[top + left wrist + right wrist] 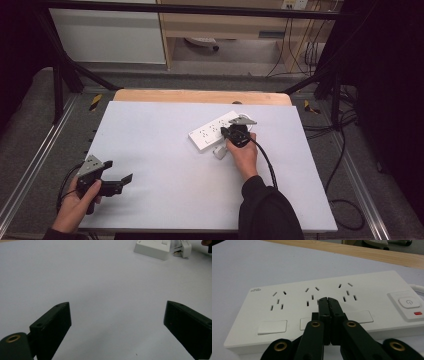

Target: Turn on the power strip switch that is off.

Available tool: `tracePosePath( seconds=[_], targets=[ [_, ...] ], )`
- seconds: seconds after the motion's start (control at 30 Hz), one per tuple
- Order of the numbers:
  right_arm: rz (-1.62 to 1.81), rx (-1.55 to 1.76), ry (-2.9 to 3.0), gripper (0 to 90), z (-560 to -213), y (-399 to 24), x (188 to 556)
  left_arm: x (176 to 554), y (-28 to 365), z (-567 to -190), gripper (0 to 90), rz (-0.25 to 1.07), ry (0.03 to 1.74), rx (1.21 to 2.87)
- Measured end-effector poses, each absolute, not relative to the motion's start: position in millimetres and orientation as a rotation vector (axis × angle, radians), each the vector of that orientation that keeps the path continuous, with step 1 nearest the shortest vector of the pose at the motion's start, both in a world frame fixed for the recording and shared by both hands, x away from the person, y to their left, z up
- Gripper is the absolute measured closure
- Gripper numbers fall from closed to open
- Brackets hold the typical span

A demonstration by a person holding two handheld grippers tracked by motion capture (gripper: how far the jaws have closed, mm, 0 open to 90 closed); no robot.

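Right gripper [328, 300]: jaws clenched together, empty, over power strip [367, 290] | left gripper [117, 327]: jaws spread wide, empty

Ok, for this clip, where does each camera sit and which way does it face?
High view: above the person's side, looking forward and down on the table; both forearms, left gripper and right gripper show.
Left gripper view: rides the left gripper, low over the table, jaws wide apart.
Right gripper view: rides the right gripper, jaws together, facing the power strip.
All three share the power strip.
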State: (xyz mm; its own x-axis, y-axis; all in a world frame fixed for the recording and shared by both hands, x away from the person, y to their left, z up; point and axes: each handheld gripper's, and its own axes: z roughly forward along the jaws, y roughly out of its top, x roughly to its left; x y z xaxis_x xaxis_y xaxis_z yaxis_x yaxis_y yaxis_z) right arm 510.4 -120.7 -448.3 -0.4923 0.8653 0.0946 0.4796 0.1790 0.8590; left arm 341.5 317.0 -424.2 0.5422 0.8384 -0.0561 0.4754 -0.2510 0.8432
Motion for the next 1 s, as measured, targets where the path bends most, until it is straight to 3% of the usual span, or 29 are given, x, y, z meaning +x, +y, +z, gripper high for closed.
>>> tracePosePath(
  seconds=[1.0],
  targets=[
    [1.239, 1.270, 2.045, 90.0, -450.1, -121.5, 511.0, 341.5, 317.0, -424.4, 7.5, 0.519, 1.070, 1.902]
  ],
)
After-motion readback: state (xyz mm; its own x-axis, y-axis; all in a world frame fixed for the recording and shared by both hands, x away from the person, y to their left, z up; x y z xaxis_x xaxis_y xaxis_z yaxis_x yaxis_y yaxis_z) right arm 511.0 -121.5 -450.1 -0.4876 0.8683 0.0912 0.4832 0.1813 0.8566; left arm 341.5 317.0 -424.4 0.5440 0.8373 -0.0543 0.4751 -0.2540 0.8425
